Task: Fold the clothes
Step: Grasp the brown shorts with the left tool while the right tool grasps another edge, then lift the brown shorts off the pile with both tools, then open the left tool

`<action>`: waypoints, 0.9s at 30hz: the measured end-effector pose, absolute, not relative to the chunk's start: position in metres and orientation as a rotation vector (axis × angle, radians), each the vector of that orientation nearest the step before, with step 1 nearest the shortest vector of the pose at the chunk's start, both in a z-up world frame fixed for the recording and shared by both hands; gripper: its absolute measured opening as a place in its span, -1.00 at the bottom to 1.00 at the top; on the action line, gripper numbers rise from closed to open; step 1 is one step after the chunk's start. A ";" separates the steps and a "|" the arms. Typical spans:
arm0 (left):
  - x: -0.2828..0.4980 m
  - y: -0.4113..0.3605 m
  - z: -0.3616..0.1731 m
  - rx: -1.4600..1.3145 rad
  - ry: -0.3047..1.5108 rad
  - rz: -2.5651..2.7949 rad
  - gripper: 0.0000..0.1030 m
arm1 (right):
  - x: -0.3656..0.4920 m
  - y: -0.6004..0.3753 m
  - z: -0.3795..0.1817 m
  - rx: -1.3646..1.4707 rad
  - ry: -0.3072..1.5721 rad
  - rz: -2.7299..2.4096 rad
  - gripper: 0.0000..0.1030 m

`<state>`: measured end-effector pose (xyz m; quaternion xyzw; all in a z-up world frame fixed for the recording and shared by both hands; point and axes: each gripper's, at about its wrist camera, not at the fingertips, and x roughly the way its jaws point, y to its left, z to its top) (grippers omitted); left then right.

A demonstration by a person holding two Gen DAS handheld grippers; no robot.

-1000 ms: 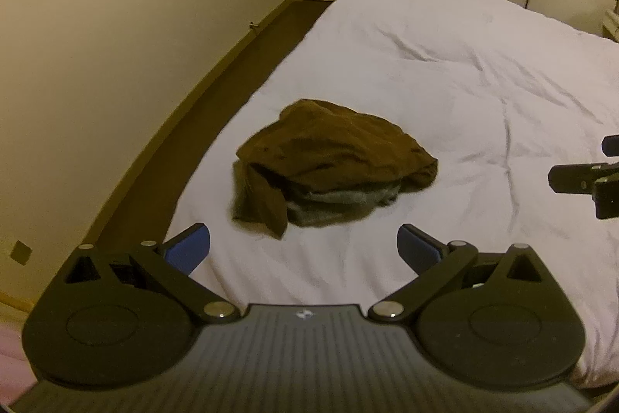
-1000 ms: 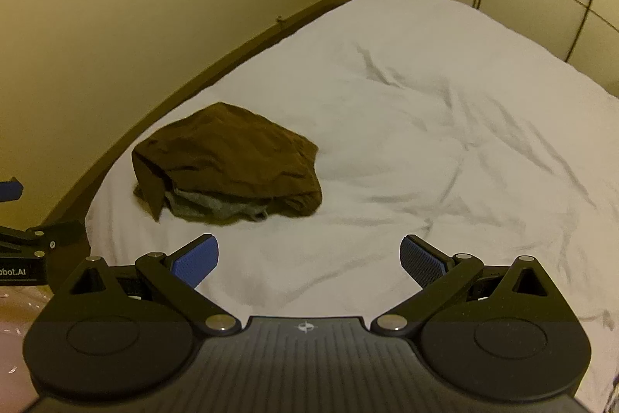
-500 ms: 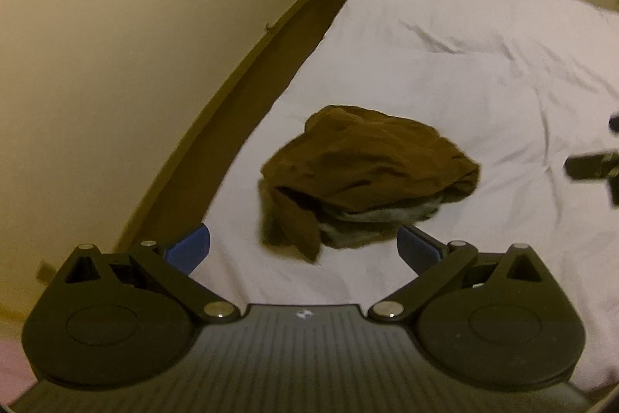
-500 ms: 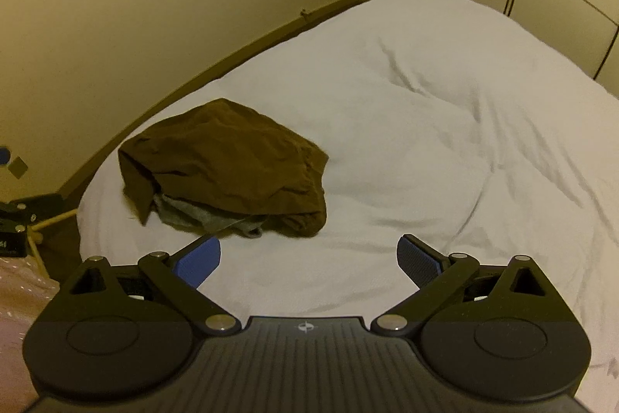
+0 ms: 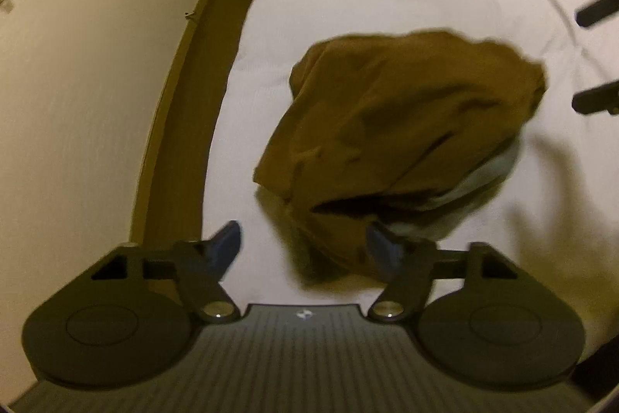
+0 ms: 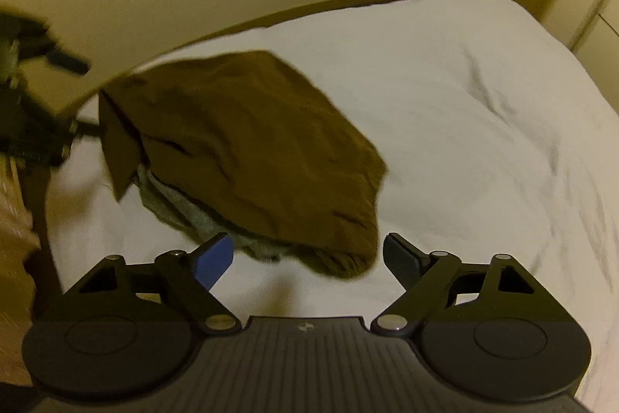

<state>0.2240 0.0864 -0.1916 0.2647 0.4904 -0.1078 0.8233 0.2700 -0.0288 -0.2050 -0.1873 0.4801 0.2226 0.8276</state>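
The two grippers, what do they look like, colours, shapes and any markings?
The left gripper and right gripper look alike: a black ribbed body with a small white logo, two round black discs, angular black linkage arms with silver pivot screws, and blue pads on the fingers. No cables or sleeves are visible.
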 end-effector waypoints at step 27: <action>0.237 0.054 -0.025 0.501 0.591 -0.577 -1.00 | 0.252 -0.123 -0.063 -0.227 0.772 0.187 -1.00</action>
